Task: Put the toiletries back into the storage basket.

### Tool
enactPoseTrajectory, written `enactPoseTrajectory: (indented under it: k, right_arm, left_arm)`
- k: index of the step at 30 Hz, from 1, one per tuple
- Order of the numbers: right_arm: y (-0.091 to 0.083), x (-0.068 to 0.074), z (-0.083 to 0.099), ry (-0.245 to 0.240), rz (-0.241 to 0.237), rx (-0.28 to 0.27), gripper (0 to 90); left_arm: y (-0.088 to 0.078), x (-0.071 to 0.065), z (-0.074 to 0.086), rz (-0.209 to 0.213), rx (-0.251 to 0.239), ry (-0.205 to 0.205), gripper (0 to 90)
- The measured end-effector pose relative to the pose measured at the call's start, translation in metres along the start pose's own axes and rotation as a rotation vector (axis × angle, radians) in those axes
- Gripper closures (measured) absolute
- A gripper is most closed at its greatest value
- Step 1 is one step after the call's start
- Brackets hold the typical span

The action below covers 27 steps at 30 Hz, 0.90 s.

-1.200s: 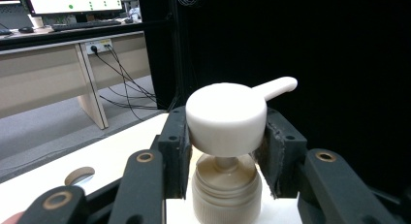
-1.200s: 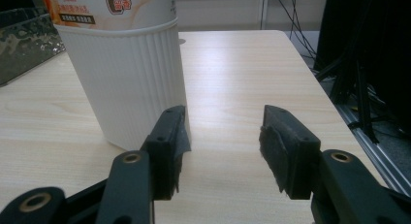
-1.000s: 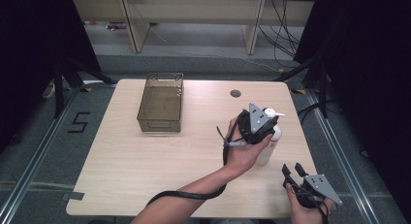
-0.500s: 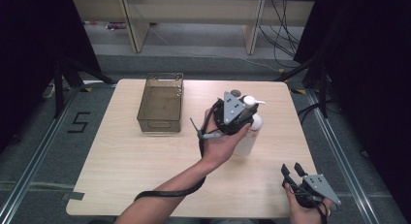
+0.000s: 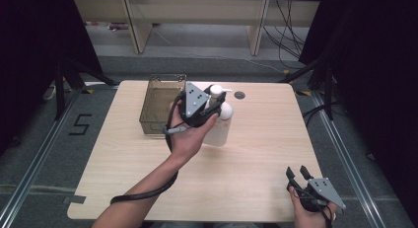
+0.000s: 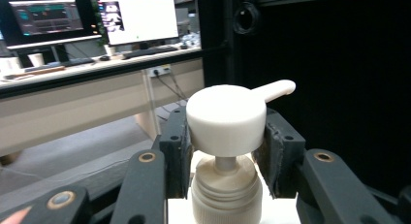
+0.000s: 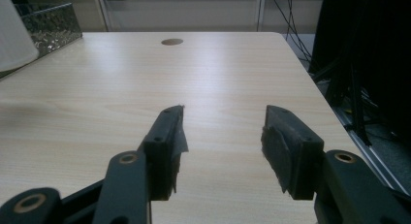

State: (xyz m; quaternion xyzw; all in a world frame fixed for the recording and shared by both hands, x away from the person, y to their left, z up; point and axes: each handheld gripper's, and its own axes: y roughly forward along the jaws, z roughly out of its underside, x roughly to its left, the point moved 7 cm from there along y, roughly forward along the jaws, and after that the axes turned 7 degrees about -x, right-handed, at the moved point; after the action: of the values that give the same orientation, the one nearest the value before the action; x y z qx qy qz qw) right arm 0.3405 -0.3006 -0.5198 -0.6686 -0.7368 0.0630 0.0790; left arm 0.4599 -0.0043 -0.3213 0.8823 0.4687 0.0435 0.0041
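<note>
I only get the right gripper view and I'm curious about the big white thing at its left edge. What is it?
Observer: It is a white pump bottle, plain in the high view.
Operator: Is anybody holding it?
Observer: Yes, the left gripper is shut on its pump head, one black pad on each side.
Operator: Is the bottle inside the mesh basket?
Observer: No, in the high view it is outside the mesh basket, just to the right of it.

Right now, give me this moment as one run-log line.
left gripper: shut on pump bottle head, by wire basket | right gripper: open, empty, jaws just opening, near table corner
</note>
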Motion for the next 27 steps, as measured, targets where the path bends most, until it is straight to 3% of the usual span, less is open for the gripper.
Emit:
enactPoseTrajectory:
  k: [3, 4, 5, 8, 11, 13, 15, 16, 18, 21, 27]
  right_arm:
    - [0.002, 0.005, 0.001, 0.033, -0.009, -0.008, 49.1]
    - [0.002, 0.005, 0.001, 0.033, -0.009, -0.008, 49.1]
    - [0.003, 0.004, 0.001, 0.003, -0.007, -0.014, 49.0]
    - [0.004, 0.005, 0.001, 0.005, -0.015, -0.021, 49.0]
    - [0.004, 0.004, 0.002, -0.009, -0.01, -0.023, 49.0]
    - [0.004, 0.007, 0.003, 0.017, -0.011, -0.01, 48.9]
    - [0.005, 0.007, 0.002, 0.013, -0.011, -0.023, 48.9]
    - [0.004, 0.008, 0.003, 0.016, -0.017, -0.013, 49.0]
    - [0.005, 0.007, 0.002, 0.002, -0.02, -0.022, 48.9]
    - [0.004, 0.008, 0.004, 0.02, -0.003, -0.001, 48.9]
    - [0.004, 0.008, 0.004, 0.015, -0.004, 0.001, 48.9]
  left_arm:
    - [-0.012, 0.019, -0.001, -0.025, -0.002, 0.008, 59.4]
    - [-0.012, 0.019, -0.001, -0.025, -0.002, 0.008, 59.5]
    - [-0.019, 0.029, -0.002, -0.039, -0.006, 0.006, 59.4]
    - [-0.024, 0.037, -0.003, -0.053, -0.011, -0.003, 59.4]
    - [-0.035, 0.056, -0.004, -0.081, -0.017, -0.014, 59.5]
    - [-0.038, 0.061, -0.004, -0.095, -0.018, -0.013, 59.5]
    - [-0.043, 0.069, -0.005, -0.113, -0.021, -0.01, 59.5]
    - [-0.047, 0.077, -0.006, -0.14, -0.024, -0.008, 59.5]
    - [-0.05, 0.084, -0.006, -0.152, -0.026, -0.008, 59.5]
    - [-0.056, 0.096, -0.008, -0.181, -0.026, -0.026, 59.5]
    - [-0.063, 0.114, -0.01, -0.226, -0.024, -0.013, 59.5]
